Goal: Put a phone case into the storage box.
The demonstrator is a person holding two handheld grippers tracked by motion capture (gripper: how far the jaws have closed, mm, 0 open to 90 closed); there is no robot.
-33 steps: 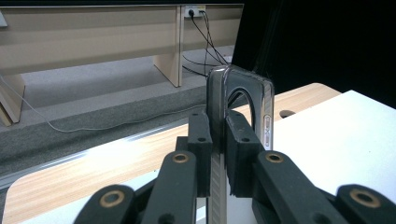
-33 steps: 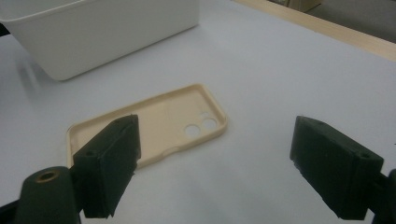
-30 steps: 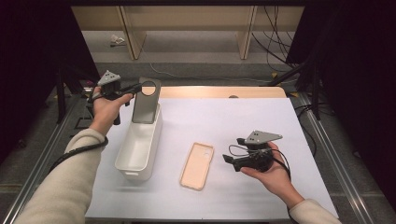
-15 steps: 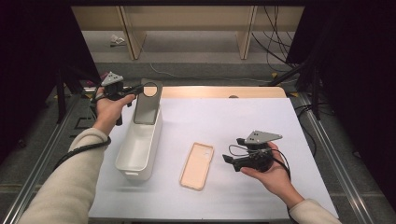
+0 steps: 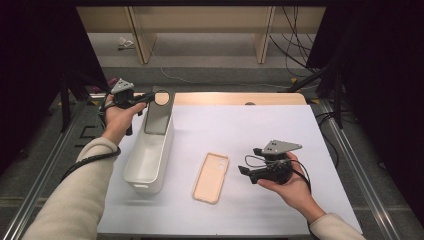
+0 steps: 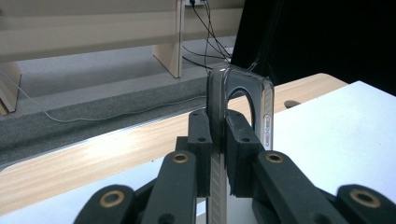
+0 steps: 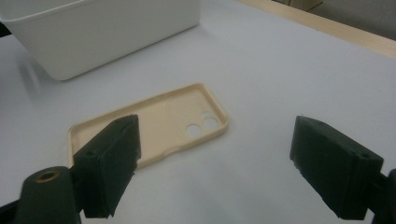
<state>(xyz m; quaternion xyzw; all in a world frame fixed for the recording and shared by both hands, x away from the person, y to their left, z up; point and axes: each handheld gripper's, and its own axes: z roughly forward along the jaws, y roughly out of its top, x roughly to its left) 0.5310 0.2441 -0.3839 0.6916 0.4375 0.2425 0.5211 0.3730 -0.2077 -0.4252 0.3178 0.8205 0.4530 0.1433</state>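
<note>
A translucent grey phone case [image 5: 159, 112] hangs upright over the far end of the white bin [image 5: 149, 152], and my left gripper [image 5: 148, 97] is shut on its top edge. Seen from the left gripper view, the grey phone case [image 6: 240, 100] stands edge-on, clamped between the two black pads [image 6: 200, 140]. A beige phone case [image 5: 211, 177] lies open side up on the white table, between the bin and my right gripper [image 5: 248, 173]. The right gripper rests low near the table, open and holding nothing. Its view has the beige phone case [image 7: 154, 123] just ahead of the pads [image 7: 112, 163].
The white table cover [image 5: 240, 125] ends at a wooden strip [image 5: 235, 98] along the far side. Metal rails [image 5: 345, 150] run along both sides. Beyond the table stand wooden shelf legs [image 5: 140, 35] with cables [image 5: 295, 45] on the floor. The white bin [image 7: 93, 32] stands beyond the beige case.
The left hand has shifted slightly with the grey case still held over the bin's far end. The right hand has not moved.
</note>
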